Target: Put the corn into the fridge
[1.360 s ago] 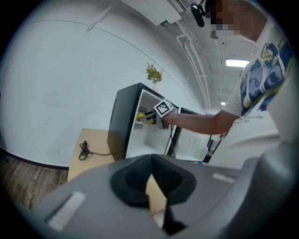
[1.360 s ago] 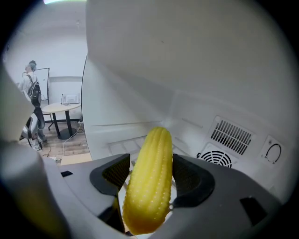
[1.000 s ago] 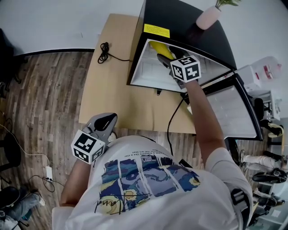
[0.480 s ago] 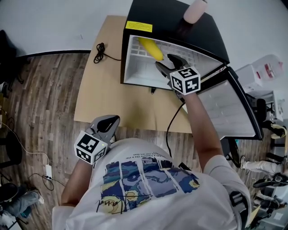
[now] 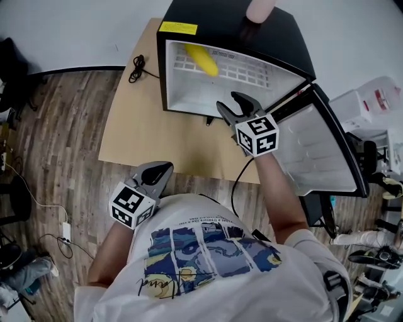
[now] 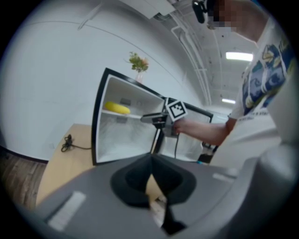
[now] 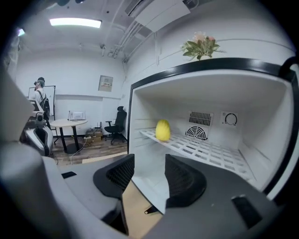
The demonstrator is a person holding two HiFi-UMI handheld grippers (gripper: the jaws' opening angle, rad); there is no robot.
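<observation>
The yellow corn (image 5: 200,58) lies on the white wire shelf inside the open black fridge (image 5: 165,69), at the shelf's left end. In the right gripper view the corn (image 7: 162,130) sits alone on that shelf, well ahead of the jaws. My right gripper (image 5: 230,102) hovers just outside the fridge opening. Its jaws (image 7: 149,173) stand apart with nothing between them and are closing. My left gripper (image 5: 162,168) is held low near my body, shut and holding nothing. From the left gripper (image 6: 150,161) I see the corn (image 6: 117,108) and my right gripper (image 6: 152,118).
The fridge door (image 5: 315,148) swings open to the right. A pink vase (image 5: 259,7) stands on the fridge top. A coiled black cable (image 5: 135,65) lies on the wooden table (image 5: 138,126). A round table (image 7: 67,123) and office chairs stand farther off in the room.
My right gripper has drawn back out of the fridge, away from the corn, which stays on the shelf. The left gripper shifted slightly toward the table.
</observation>
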